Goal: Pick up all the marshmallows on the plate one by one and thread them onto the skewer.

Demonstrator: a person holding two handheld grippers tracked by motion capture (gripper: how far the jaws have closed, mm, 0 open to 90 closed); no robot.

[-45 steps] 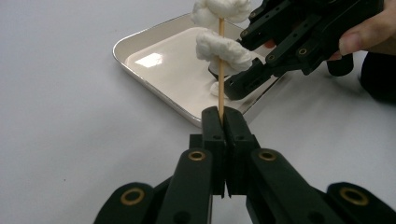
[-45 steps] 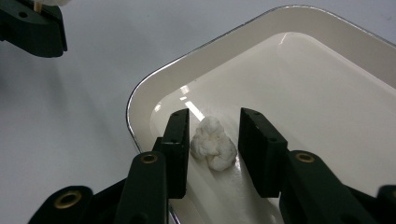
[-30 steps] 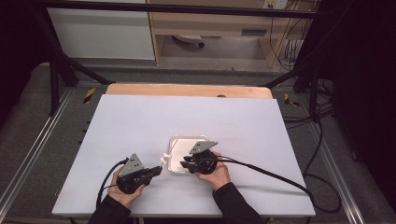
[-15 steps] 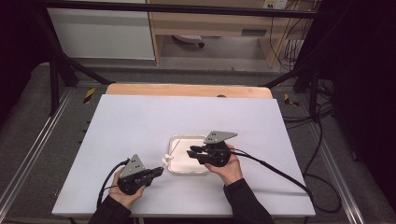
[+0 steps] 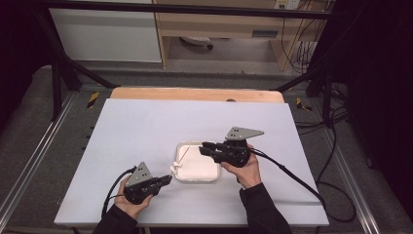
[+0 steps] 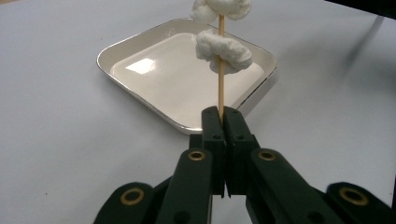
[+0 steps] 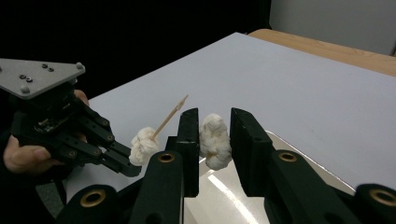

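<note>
My left gripper [image 6: 223, 112] [image 5: 168, 179] is shut on the lower end of a thin wooden skewer [image 6: 220, 88] [image 5: 183, 155]. The skewer slants up over a shallow white tray [image 6: 159, 84] [image 5: 199, 168]. One white fluffy ball [image 6: 223, 51] [image 7: 144, 145] is threaded on the skewer, and its pointed tip [image 7: 184, 98] is bare. My right gripper [image 7: 215, 116] [image 5: 202, 146] hangs above the tray, shut on a second white fluffy ball [image 7: 215, 140]. That ball is just beyond the skewer's tip. The left gripper [image 7: 126, 165] also shows in the right gripper view, low at the left.
The tray sits near the front middle of a pale grey table mat [image 5: 146, 131]. A wooden strip [image 5: 195, 94] runs along the table's far edge. Dark frame rails [image 5: 29, 161] flank both sides, and each gripper's cable [image 5: 292, 178] trails toward the person.
My right gripper has lifted from low over the tray and moved a little to the right, carrying its white ball. The left gripper and the skewer have stayed in place.
</note>
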